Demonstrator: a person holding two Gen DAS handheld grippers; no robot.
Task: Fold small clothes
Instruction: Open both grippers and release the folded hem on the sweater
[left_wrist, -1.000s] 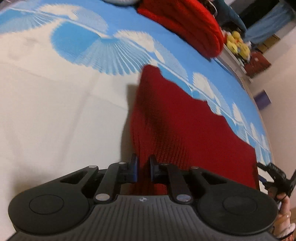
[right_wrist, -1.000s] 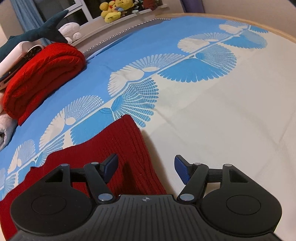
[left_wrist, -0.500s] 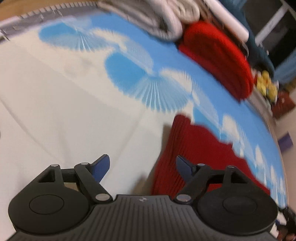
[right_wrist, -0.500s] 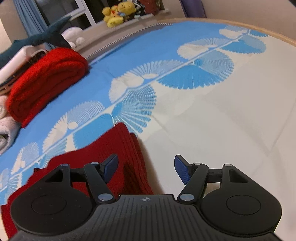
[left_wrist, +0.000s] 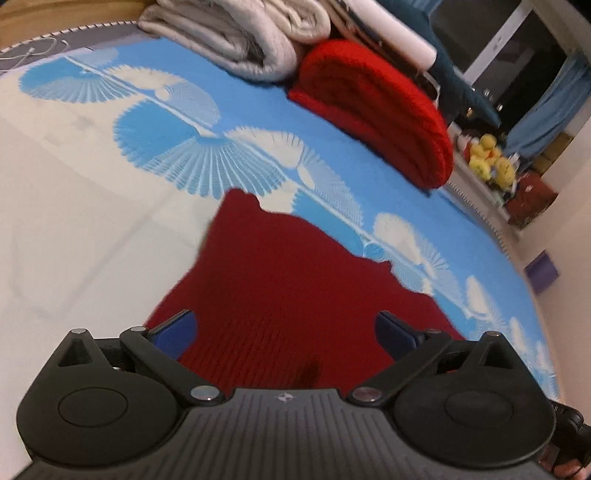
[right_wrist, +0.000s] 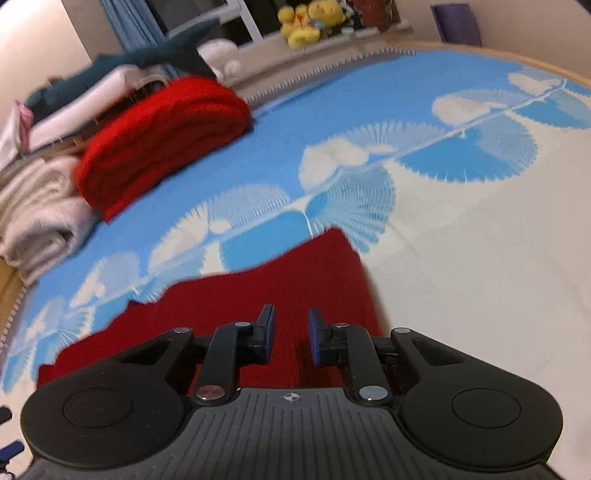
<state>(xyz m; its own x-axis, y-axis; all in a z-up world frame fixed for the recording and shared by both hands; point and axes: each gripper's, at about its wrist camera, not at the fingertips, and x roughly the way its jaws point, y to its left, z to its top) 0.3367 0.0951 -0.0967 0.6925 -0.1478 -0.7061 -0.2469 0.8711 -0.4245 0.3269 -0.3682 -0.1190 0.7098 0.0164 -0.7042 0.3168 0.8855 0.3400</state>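
A dark red knitted garment (left_wrist: 280, 280) lies flat on the blue and cream bedspread (left_wrist: 74, 192). In the left wrist view my left gripper (left_wrist: 284, 332) is open wide, its blue pads on either side of the garment's near edge, holding nothing. In the right wrist view the same garment (right_wrist: 258, 295) lies under my right gripper (right_wrist: 291, 336). Its jaws stand close together with a narrow gap over the knit; I cannot tell whether cloth is pinched between them.
A folded bright red knit (left_wrist: 373, 110) and a folded cream blanket (left_wrist: 243, 37) lie at the far side of the bed. Yellow plush toys (left_wrist: 487, 158) and a dark blue plush shark (right_wrist: 162, 51) sit on the ledge beyond. A purple box (left_wrist: 541, 273) stands by the wall.
My left gripper let go of the dark red garment, opened wide and now sits centred over its near edge. My right gripper's jaws have narrowed from wide open and moved left over the garment.
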